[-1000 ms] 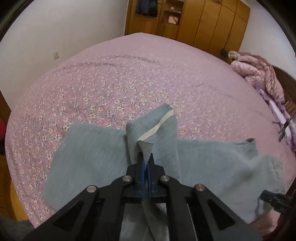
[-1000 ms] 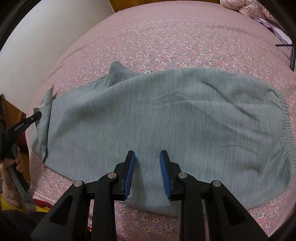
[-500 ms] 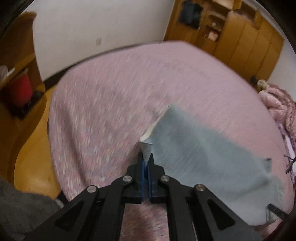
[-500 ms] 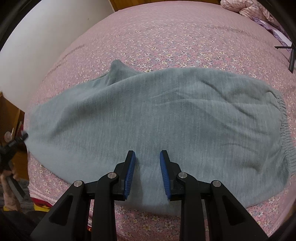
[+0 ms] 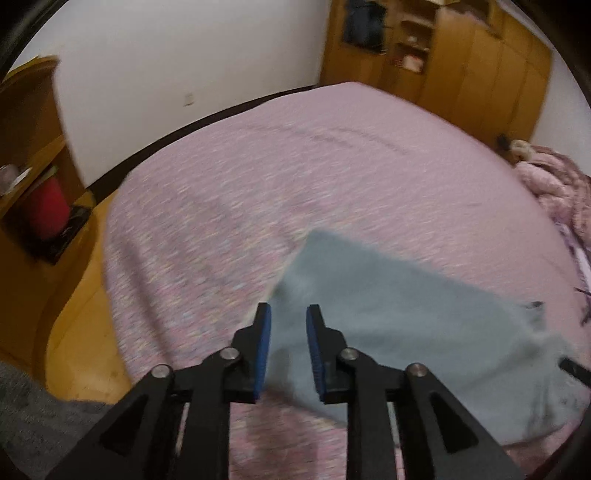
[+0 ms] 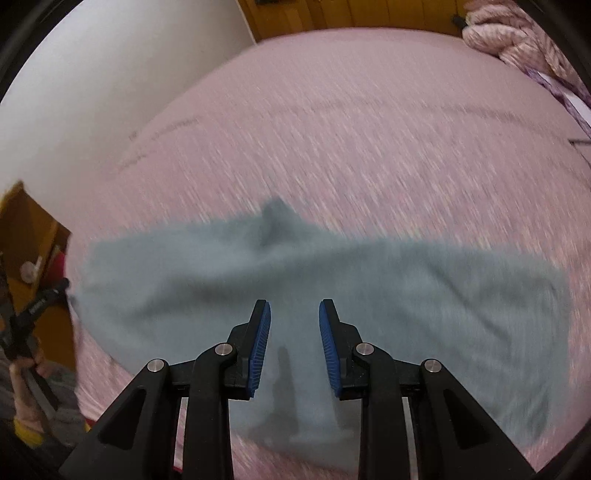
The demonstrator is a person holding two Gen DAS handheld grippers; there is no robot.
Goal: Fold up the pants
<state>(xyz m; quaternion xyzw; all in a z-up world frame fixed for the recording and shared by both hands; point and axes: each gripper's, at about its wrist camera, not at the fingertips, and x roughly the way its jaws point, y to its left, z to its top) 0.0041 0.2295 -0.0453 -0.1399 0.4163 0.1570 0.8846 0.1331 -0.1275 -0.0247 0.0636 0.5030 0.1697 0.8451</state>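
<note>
Status: the grey pants (image 6: pixel 332 280) lie spread lengthwise across the near part of the bed (image 6: pixel 369 129), one long band with a small raised peak along the far edge. They appear laid leg over leg, so one lengthwise fold is judged done; the crosswise folds, hem toward waist, remain. Motion blur in both views prevents confirming the layers.

Left gripper (image 5: pixel 288 332): fingers parted a narrow gap, nothing between them, poised just over the corner of the pants (image 5: pixel 406 317) at the bed's edge.

Right gripper (image 6: pixel 294 332): fingers set wider, empty, above the near hem of the cloth's mid-section; its shadow falls on the fabric.

Materials: the pants are soft, matte knit, likely sweatpants, limp and shallowly creased. The bed cover is pink with a fine pale speckle, lying taut. A bunched pink blanket (image 6: pixel 517 33) sits at the far corner, well apart.
</note>
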